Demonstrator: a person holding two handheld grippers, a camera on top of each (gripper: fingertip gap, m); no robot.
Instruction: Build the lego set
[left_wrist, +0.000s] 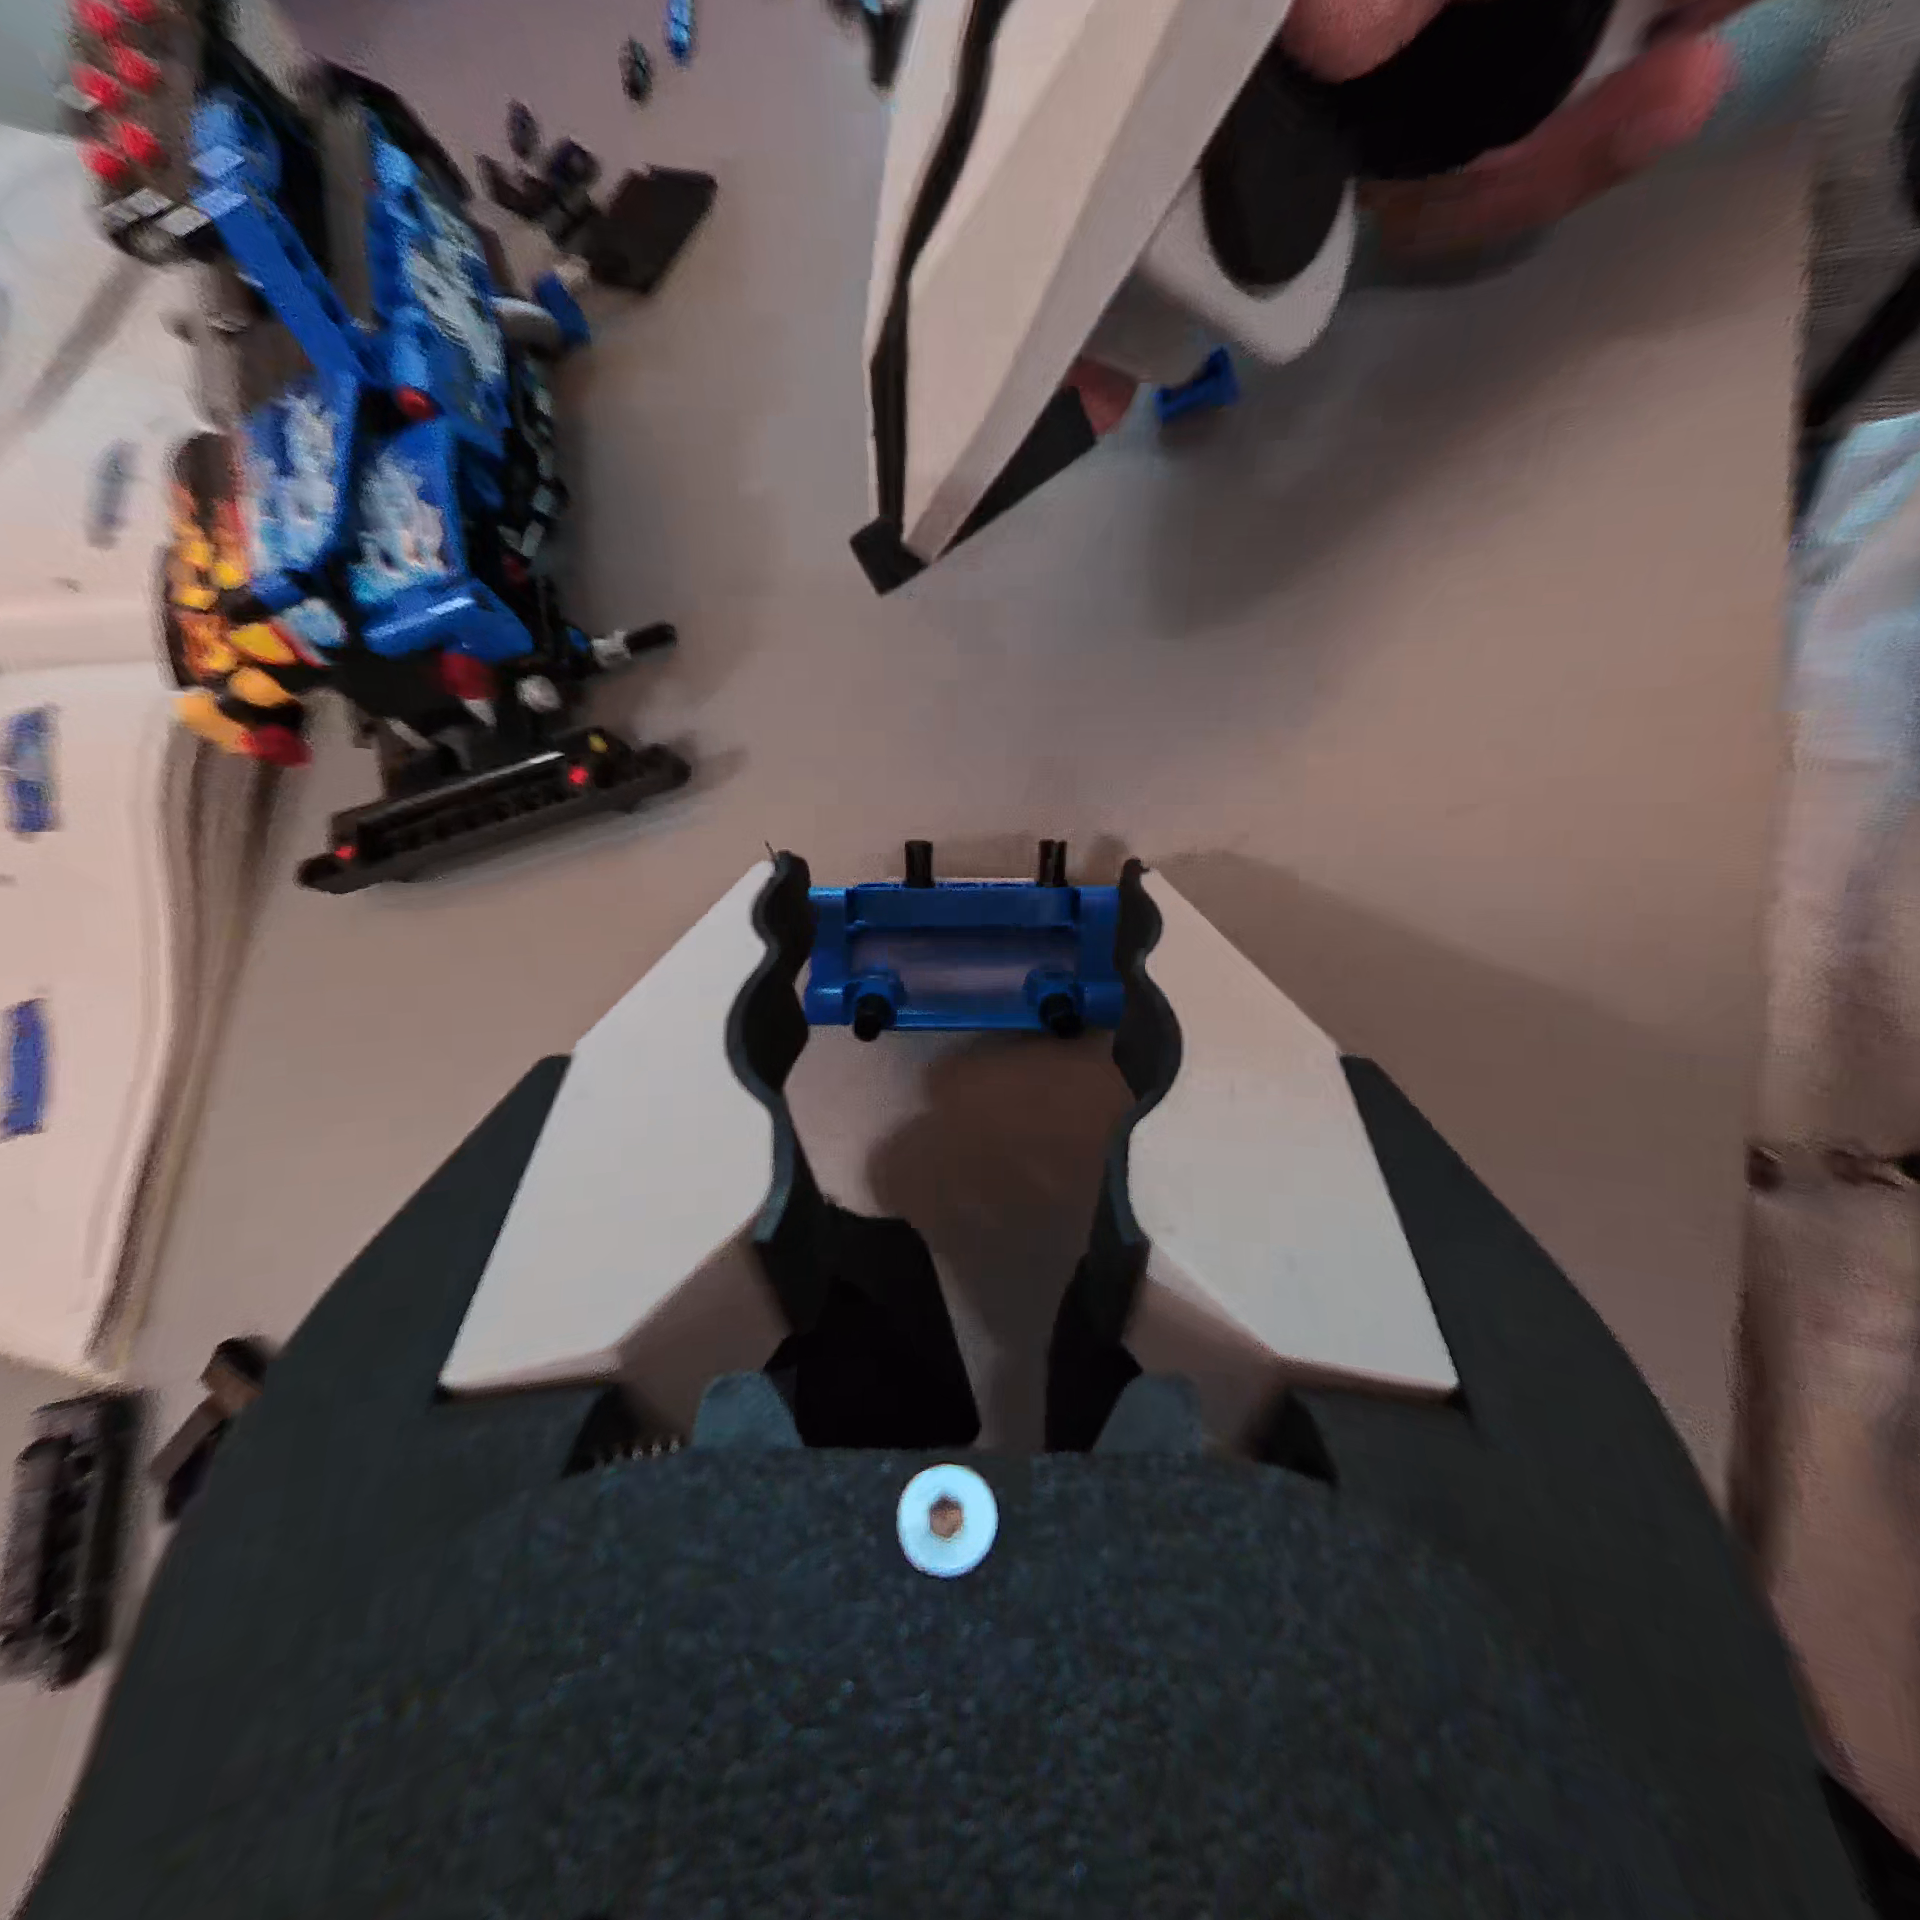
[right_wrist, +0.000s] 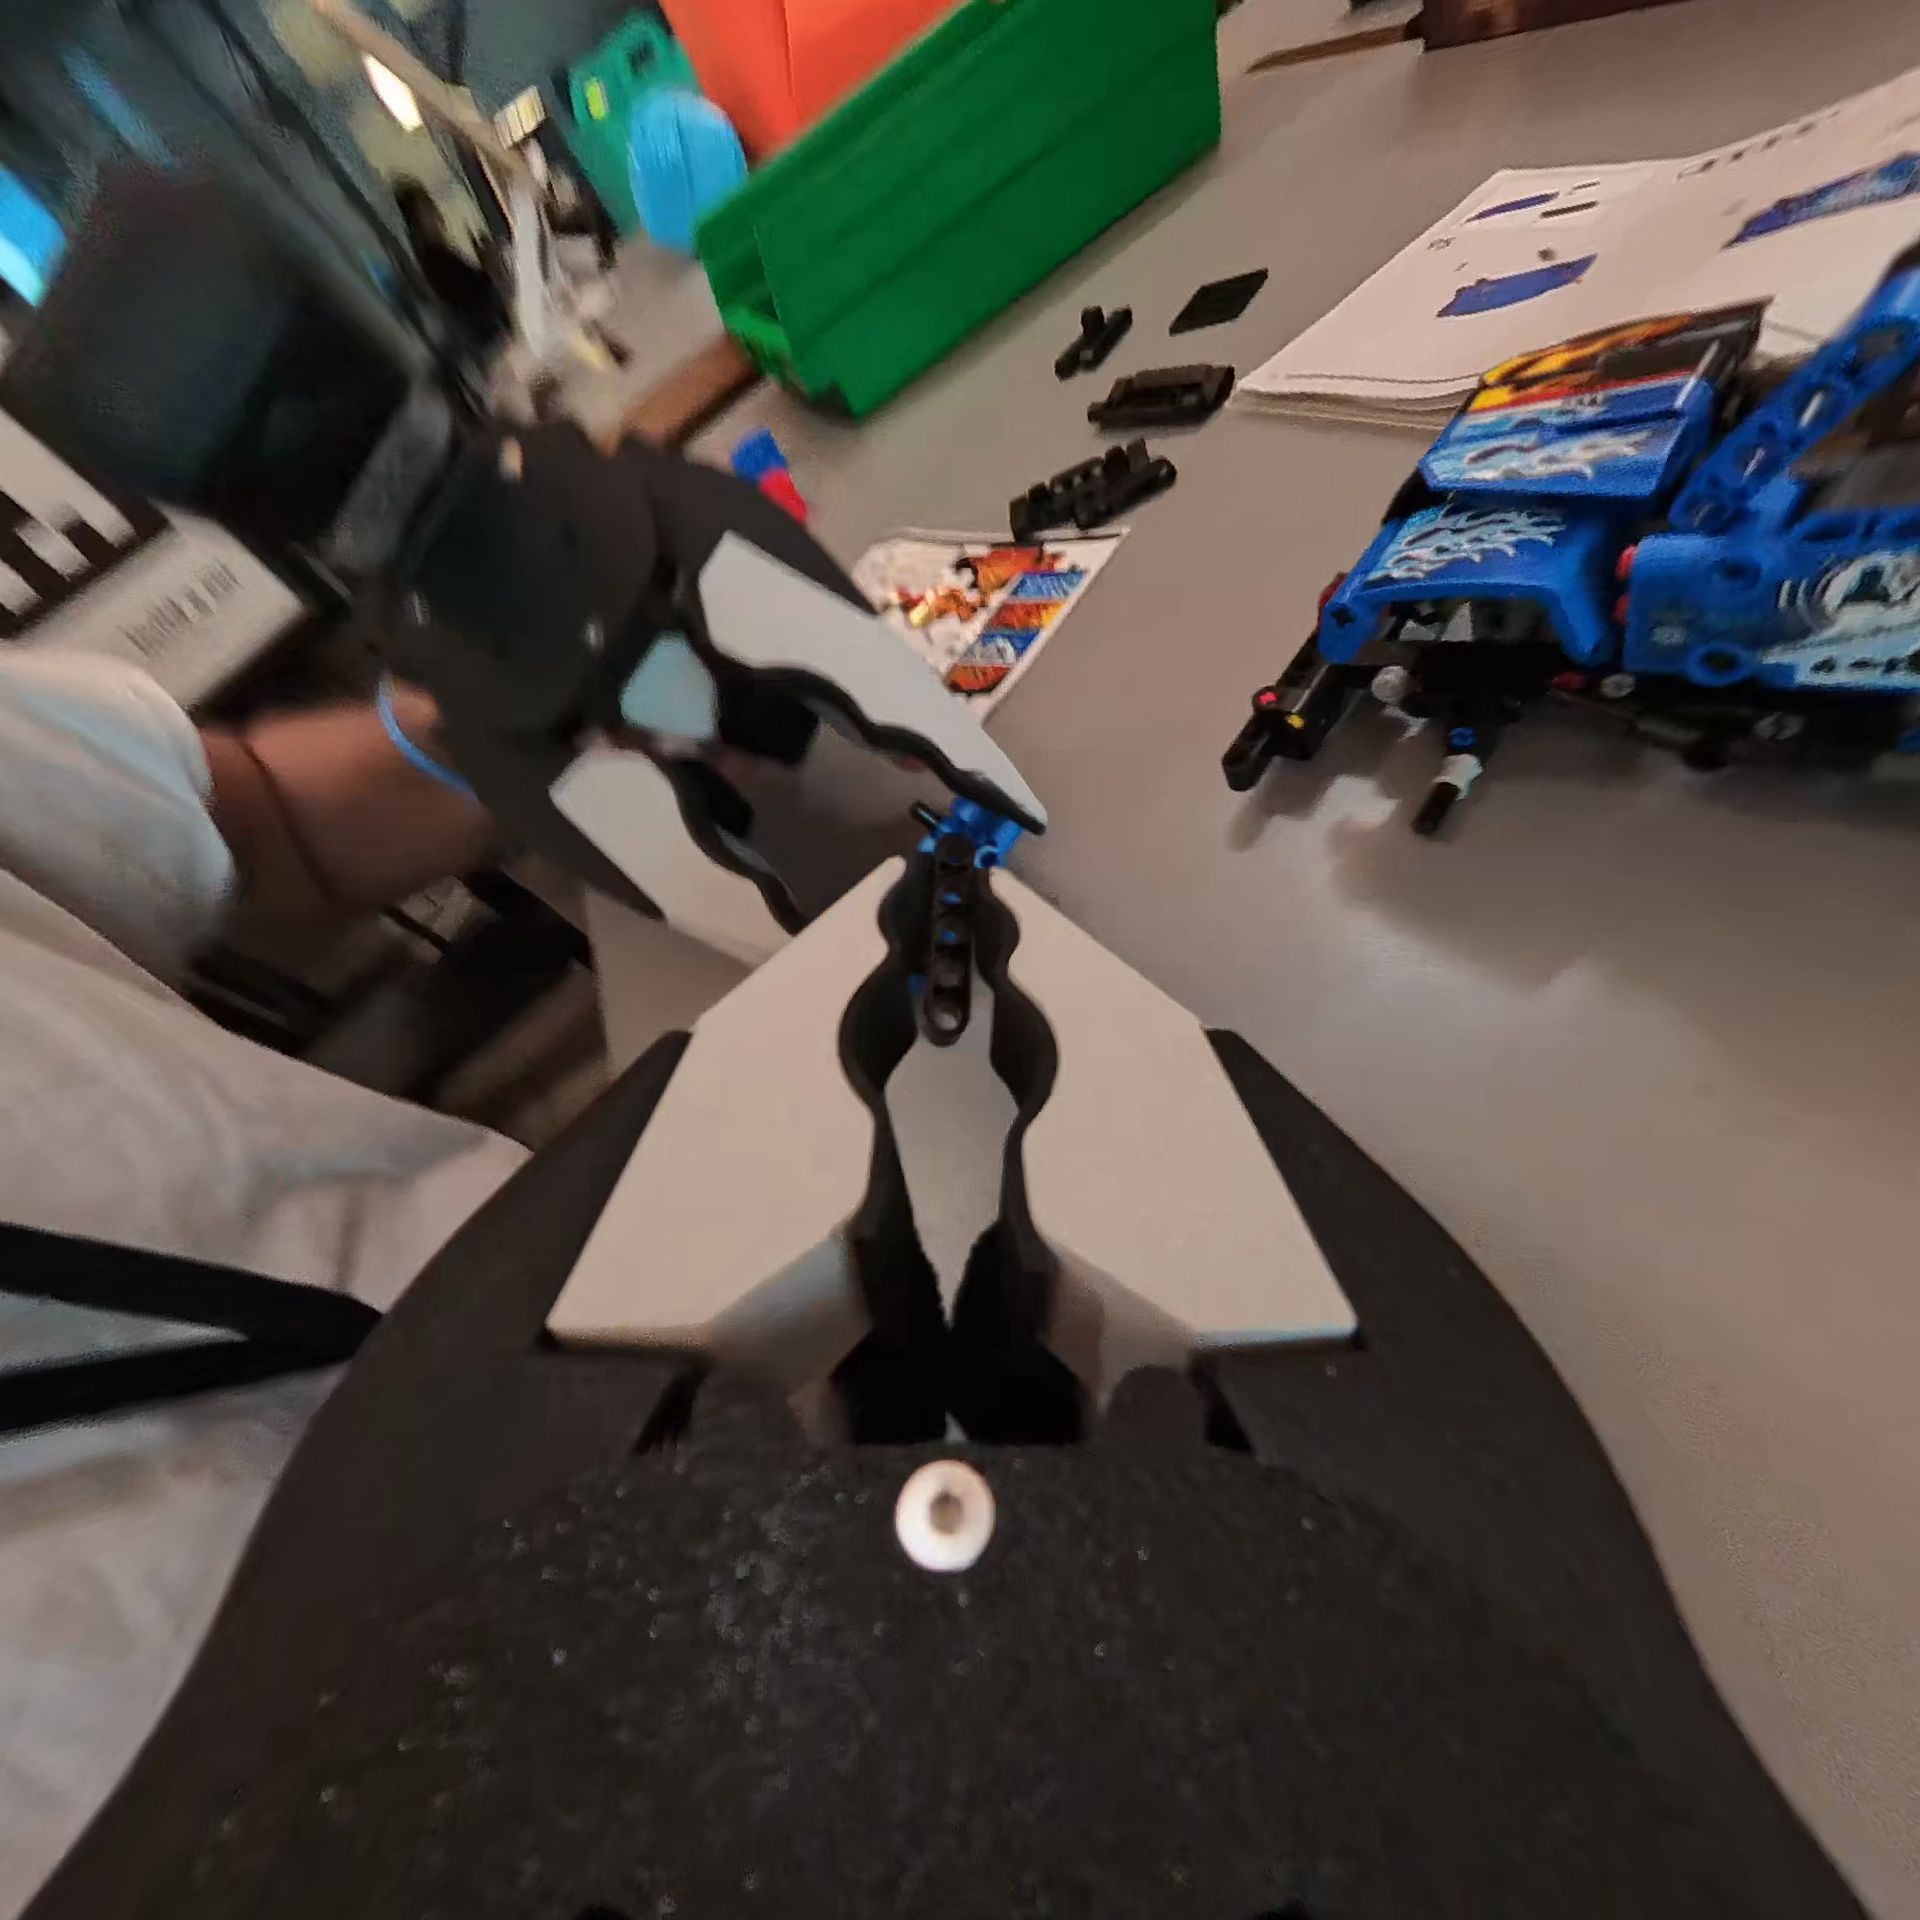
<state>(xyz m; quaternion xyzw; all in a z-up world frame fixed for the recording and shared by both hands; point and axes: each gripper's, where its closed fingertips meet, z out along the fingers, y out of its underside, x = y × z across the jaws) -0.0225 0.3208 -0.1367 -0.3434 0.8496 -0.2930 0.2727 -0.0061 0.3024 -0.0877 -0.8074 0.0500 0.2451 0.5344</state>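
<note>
Your left gripper (left_wrist: 964, 940) clamps the blue frame (left_wrist: 961, 961) crosswise; your right gripper (right_wrist: 948, 935), at its 12 o'clock, pinches the black beam (right_wrist: 948, 961) lengthwise.

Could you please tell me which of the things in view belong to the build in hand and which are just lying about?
In hand:
left gripper clamping blue frame
right gripper clamping black beam
blue truck
instruction booklet
loose black parts

Lying about:
green bin
sticker sheet
</note>
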